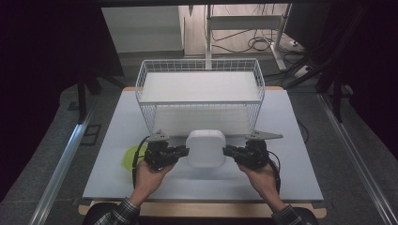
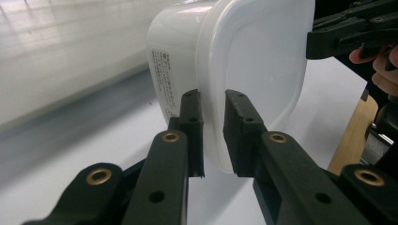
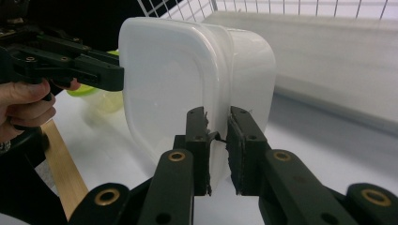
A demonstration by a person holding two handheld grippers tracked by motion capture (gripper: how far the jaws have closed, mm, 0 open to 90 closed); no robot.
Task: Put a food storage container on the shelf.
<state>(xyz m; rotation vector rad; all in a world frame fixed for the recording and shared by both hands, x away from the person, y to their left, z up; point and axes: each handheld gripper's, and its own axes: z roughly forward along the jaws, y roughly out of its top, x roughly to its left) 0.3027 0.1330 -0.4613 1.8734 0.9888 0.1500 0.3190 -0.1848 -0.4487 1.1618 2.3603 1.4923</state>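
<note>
While both hands work at the near edge of the worktop (image 1: 291,140), the left gripper (image 1: 184,151) and right gripper (image 1: 227,150) each have fingers clamped on the rim of the white container (image 1: 205,147), held between them. A green-lidded tub (image 1: 129,157) sits left; the wire basket (image 1: 199,96) stands just beyond.

bright, even overhead light on the pale table (image 1: 291,140) with dark, vignetted edges in the high view, glare washing the white container (image 2: 263,61) and blurred backgrounds in both gripper views, shadows soft.
</note>
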